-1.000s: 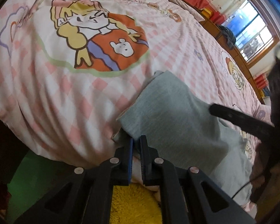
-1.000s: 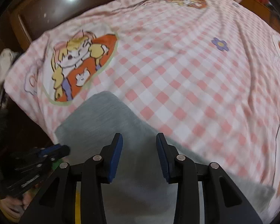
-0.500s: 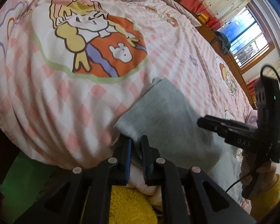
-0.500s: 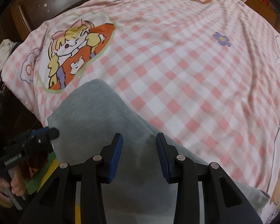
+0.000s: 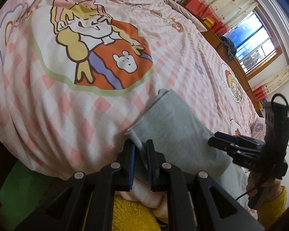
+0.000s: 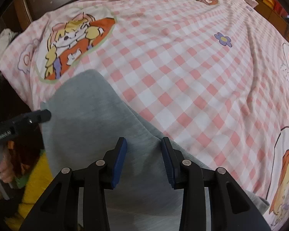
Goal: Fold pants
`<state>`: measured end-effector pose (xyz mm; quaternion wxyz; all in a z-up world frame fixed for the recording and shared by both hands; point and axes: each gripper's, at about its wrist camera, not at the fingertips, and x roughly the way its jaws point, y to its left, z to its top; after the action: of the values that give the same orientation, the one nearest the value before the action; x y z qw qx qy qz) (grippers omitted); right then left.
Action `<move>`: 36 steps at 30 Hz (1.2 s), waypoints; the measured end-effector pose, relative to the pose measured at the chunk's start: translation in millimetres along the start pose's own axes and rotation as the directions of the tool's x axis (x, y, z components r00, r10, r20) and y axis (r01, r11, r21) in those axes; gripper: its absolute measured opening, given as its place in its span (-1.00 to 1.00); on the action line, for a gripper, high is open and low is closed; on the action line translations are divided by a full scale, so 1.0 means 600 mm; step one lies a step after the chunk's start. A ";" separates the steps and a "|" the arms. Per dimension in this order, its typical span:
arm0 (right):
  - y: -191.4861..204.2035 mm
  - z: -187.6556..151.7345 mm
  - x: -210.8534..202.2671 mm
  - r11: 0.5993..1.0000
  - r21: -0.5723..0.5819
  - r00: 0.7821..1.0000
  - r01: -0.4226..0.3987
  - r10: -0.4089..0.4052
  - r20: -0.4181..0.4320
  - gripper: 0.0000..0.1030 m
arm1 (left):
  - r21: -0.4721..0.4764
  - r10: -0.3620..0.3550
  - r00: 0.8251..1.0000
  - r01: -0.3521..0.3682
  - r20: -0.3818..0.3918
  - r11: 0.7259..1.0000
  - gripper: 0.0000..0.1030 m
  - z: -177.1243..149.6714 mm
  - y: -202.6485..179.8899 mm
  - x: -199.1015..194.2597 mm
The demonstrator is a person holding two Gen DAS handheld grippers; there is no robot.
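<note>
Since a second ago, the right gripper point(image 5: 217, 143) has come further into the left camera's view and now hovers over the grey pants point(image 6: 90, 127), while the left gripper point(image 5: 140, 154) has barely shifted. Its fingers point(image 5: 131, 154) are nearly closed, with a thin edge of the pants' corner pinched between the blue pads. The right gripper's fingers point(image 6: 119, 159) stand partly open above the cloth, and I cannot tell whether they touch it. The pants lie folded near the front edge of a bed covered by a pink checked quilt point(image 6: 183, 67) with cartoon prints. A hand point(image 6: 3, 171) in a yellow sleeve point(image 6: 34, 177) holds the left gripper's handle.
</note>
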<state>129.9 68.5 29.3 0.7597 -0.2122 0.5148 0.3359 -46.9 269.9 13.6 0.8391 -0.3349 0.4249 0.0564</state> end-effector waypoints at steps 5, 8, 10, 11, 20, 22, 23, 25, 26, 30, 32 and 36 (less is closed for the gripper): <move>-0.002 -0.009 0.006 0.999 0.021 0.999 0.036 -0.036 0.020 -0.85 | -0.016 -0.008 1.000 0.008 0.003 1.000 -0.81 0.001 0.003 0.002; 0.006 -0.012 -0.005 0.997 0.006 0.995 0.077 -0.077 0.059 -0.88 | 0.007 0.002 0.999 -0.002 0.033 1.000 -0.94 -0.002 0.001 -0.011; 0.012 -0.006 -0.022 0.994 0.006 0.988 0.108 -0.108 0.107 -0.88 | 0.028 -0.001 0.998 -0.001 0.062 1.000 -0.94 -0.004 -0.003 -0.027; 0.014 -0.001 -0.030 0.993 0.006 0.984 0.122 -0.122 0.133 -0.88 | 0.039 -0.002 0.997 -0.001 0.074 0.999 -0.95 -0.006 -0.005 -0.034; 0.014 0.013 0.026 0.994 0.014 0.989 0.110 -0.111 0.094 -0.79 | 0.125 0.110 0.989 -0.122 0.096 0.985 -0.95 -0.033 -0.016 -0.043; 0.003 0.010 0.017 0.995 0.071 0.990 0.076 -0.083 0.112 -0.71 | 0.122 0.124 0.990 -0.131 0.065 0.984 -0.95 -0.034 -0.010 -0.028; -0.001 0.007 0.009 0.994 0.091 0.990 0.060 -0.071 0.120 -0.64 | 0.107 0.117 0.992 -0.122 0.055 0.987 -0.95 -0.034 -0.004 -0.023; -0.013 -0.003 -0.024 0.990 0.135 0.986 0.031 -0.053 0.160 -0.50 | 0.076 0.098 0.994 -0.102 0.050 0.992 -0.95 -0.032 0.004 -0.022; -0.024 -0.016 -0.049 0.986 0.161 0.980 0.033 -0.064 0.190 -0.40 | 0.070 0.093 0.994 -0.096 0.049 0.993 -0.95 -0.030 0.006 -0.022; -0.093 -0.085 -0.115 0.957 0.284 0.966 0.055 -0.123 0.227 -0.36 | 0.068 0.088 0.995 -0.091 0.050 0.994 -0.94 -0.025 0.009 -0.023; -0.134 -0.120 -0.125 0.932 0.355 0.970 0.071 -0.148 0.194 -0.36 | 0.066 0.094 0.994 -0.097 0.052 0.993 -0.94 -0.023 0.010 -0.022; -0.221 -0.190 -0.116 0.862 0.483 0.973 0.155 -0.219 0.077 -0.36 | 0.057 0.149 0.987 -0.152 0.056 0.987 -0.93 -0.021 0.015 -0.019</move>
<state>136.6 -119.0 47.0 0.8491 -0.0469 0.5078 0.1375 -66.1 271.4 12.5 0.8529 -0.2744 0.4288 0.1152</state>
